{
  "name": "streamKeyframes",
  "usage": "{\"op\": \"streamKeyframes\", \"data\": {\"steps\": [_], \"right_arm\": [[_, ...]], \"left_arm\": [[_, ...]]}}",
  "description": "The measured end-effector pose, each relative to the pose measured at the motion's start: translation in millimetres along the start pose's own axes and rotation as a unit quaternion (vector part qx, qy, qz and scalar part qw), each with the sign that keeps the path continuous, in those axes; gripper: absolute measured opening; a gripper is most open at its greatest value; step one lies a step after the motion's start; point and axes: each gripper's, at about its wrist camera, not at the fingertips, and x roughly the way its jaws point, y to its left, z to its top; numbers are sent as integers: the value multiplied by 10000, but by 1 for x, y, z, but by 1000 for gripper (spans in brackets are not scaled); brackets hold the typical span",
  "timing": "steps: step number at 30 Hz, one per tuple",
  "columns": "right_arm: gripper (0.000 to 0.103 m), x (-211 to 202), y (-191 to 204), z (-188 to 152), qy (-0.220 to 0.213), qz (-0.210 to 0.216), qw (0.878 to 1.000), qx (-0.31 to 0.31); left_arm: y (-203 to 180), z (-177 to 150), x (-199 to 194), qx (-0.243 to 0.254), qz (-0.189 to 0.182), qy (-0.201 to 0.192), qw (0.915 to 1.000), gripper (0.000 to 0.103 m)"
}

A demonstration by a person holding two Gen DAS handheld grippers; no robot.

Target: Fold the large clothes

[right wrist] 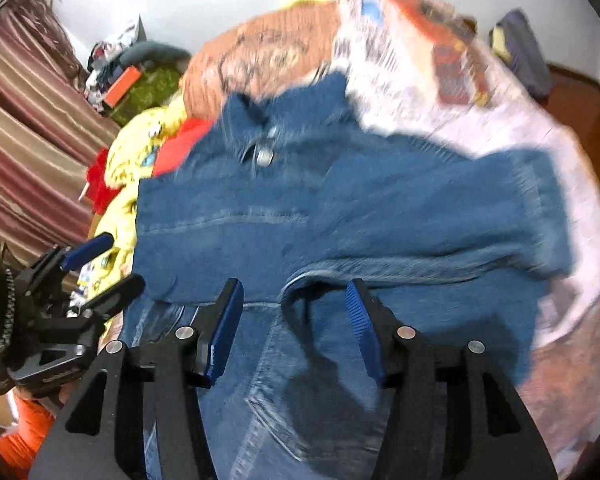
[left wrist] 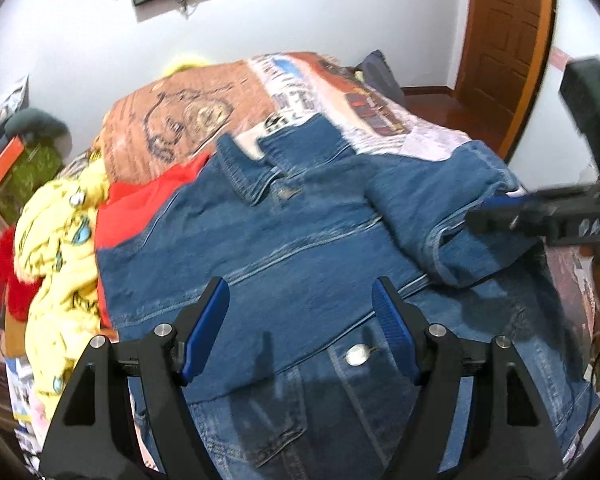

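Denim jacket [left wrist: 284,240] is lying spread on the patterned bedspread [left wrist: 188,120], directly ahead of and under both sets of jaws. Left gripper [left wrist: 300,316] and right gripper [right wrist: 294,312] are hovering with jaws apart, holding nothing. One sleeve [left wrist: 432,208] is lying across the body, so folding looks mid-way; next probably calls for pinching another edge.

You get bright, even room light in both views. Your left wrist view is mostly sharp, with the denim jacket [left wrist: 300,240] shadowed under the gripper. Your right wrist view smears with motion blur. Fisheye curvature and dark vignetting bend every edge.
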Motion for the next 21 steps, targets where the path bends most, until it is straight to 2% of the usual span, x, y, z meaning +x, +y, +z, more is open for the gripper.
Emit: {"op": "streamKeyframes", "data": {"steps": [3, 8, 11, 13, 17, 21], "right_arm": [[53, -34, -13, 5, -461, -263, 9986, -56], [55, -102, -43, 9, -1200, -798, 9896, -41], [74, -132, -61, 5, -1586, -1417, 9771, -28], [78, -146, -73, -3, -1794, -1763, 9679, 6], [78, -151, -97, -19, -1726, -2073, 9627, 209], [78, -134, -121, -33, -1432, -2110, 9659, 453]], "left_arm": [[-18, 13, -1, 177, -64, -91, 9998, 73], [-54, 33, 3, 473, -290, -180, 9983, 73], [-79, 45, 9, 659, -547, -218, 9961, 73], [-98, 53, 16, 840, -680, -179, 9940, 73], [-139, 65, 36, 1315, -761, -59, 9884, 73], [-171, 71, 69, 1686, -634, 201, 9834, 73]]}}
